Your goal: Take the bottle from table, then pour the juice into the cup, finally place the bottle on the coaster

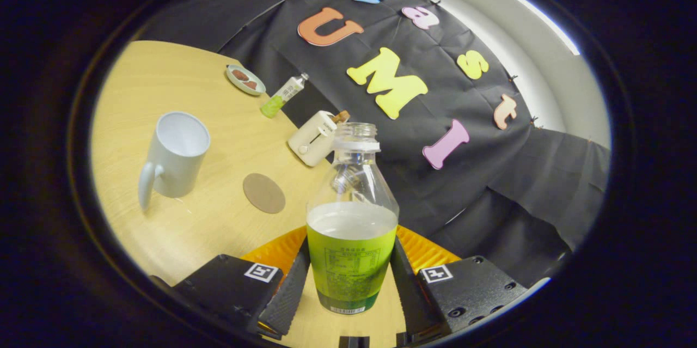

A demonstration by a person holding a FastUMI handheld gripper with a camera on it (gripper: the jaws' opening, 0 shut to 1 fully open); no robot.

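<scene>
An uncapped clear bottle [351, 228] with a green label and pale juice up to the label's top stands between my fingers. My gripper [348, 282] is shut on the bottle, both pads pressing its labelled sides, and the whole view is tilted. A white mug [175, 154] with its handle toward me stands on the wooden table [163, 81], ahead and left of the fingers; it looks empty. A round brown coaster [263, 193] lies flat on the table between the mug and the bottle.
A small cream toaster [313, 138] with a slice of bread in it stands beyond the coaster. Farther back stand a second small bottle [283, 96] with green liquid and a plate [245, 80] holding brown pieces. The black cloth wall hangs behind the table.
</scene>
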